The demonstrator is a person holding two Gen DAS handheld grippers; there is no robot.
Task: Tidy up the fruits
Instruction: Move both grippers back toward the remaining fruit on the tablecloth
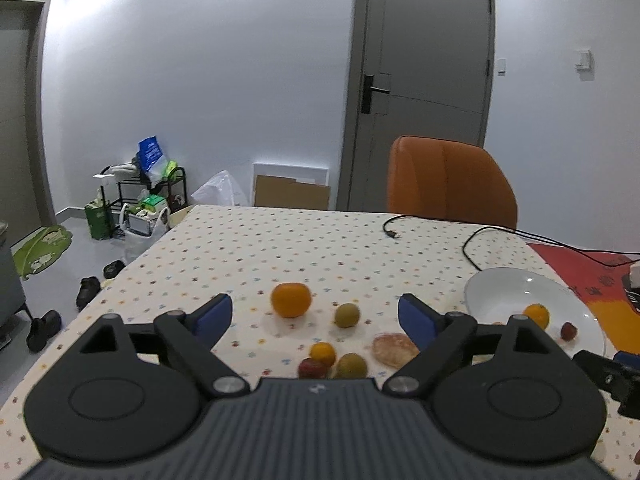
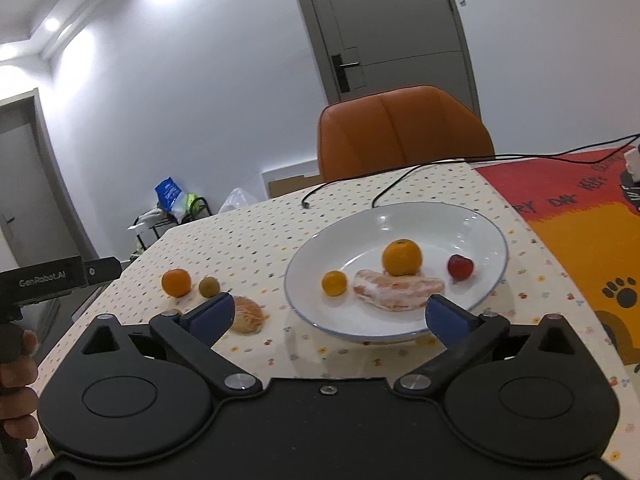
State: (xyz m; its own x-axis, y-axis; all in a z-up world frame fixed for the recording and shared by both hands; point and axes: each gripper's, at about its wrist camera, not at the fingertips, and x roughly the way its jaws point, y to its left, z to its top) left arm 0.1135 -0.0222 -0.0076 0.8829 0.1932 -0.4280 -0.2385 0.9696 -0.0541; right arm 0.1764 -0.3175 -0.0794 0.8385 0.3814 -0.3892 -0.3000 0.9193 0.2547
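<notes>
- My left gripper [image 1: 314,316] hangs above the near edge of the table, jaws spread wide and empty, blue pads clear of any fruit.
- My right gripper [image 2: 328,314] is likewise spread wide and empty, its pads either side of the near rim of the white plate [image 2: 486,292].
- The table carries a dotted cloth [image 1: 256,248]; a red and orange mat [image 2: 580,240] lies to its right.
- Loose on the cloth, left wrist view: a large orange [image 1: 291,299], a greenish fruit [image 1: 347,315] just beside it, and nearer me a cluster of a small orange fruit [image 1: 323,353], a red fruit [image 1: 312,369] and a second greenish fruit [image 1: 351,365], close enough that I cannot tell whether they touch.
- A peeled citrus piece [image 1: 394,350] lies on the cloth by the left gripper's right finger.
- On the plate, right wrist view: an orange [image 2: 402,257], a small orange fruit [image 2: 334,283], a small red fruit [image 2: 460,267] and a peeled pale segment [image 2: 396,290] in front of the orange, touching it.
- A black cable [image 1: 472,240] trails over the far side of the cloth.
- An orange chair [image 2: 404,132] stands behind the table.
- A hand [image 2: 16,376] shows at the left edge of the right wrist view, gripping the other handle.
</notes>
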